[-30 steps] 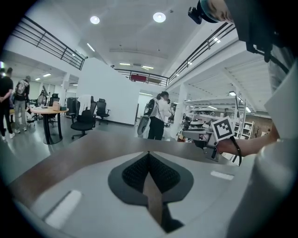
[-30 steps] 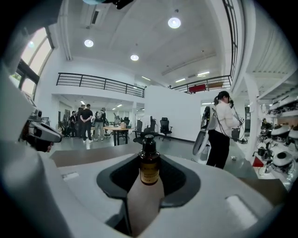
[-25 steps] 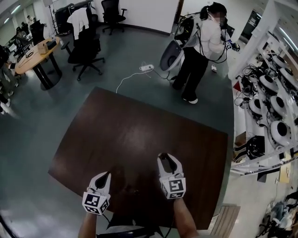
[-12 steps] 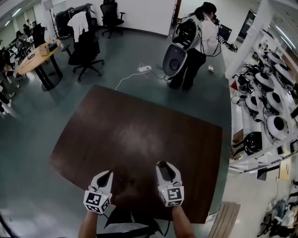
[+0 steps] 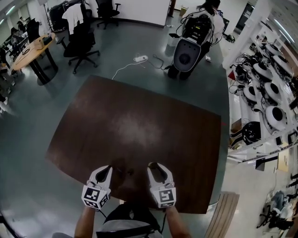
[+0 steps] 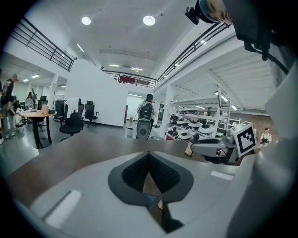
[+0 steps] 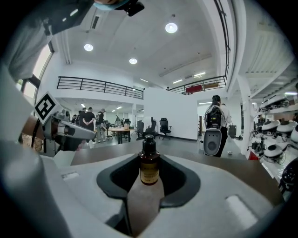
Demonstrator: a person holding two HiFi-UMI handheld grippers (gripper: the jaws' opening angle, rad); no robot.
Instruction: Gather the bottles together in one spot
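A dark brown worktop (image 5: 139,121) fills the middle of the head view, and both tools sit over its near edge, side by side and a little apart. The right hand-held gripper (image 5: 156,166) is clamped on a small brown bottle (image 7: 149,171) with a black cap and a tan label. The bottle stands upright between the dark pads at the far end of the jaws, above the near edge of the worktop. Whether its base rests on the worktop cannot be made out. The left hand-held gripper (image 5: 105,169) is over the same near edge, further toward the worktop's left corner. Its own view shows its jaws brought together with the tips meeting and nothing held between them. Both point toward the worktop's far edge. Beyond that far edge, on the grey floor (image 5: 139,42), a person (image 5: 205,14) stands with a large grey pack (image 5: 186,53). A white power strip (image 5: 140,58) lies on the floor nearer the worktop. A black office chair (image 5: 81,44) stands off the worktop's far left corner. Shelves (image 5: 272,93) of round white devices line the worktop's right side, well apart from it.
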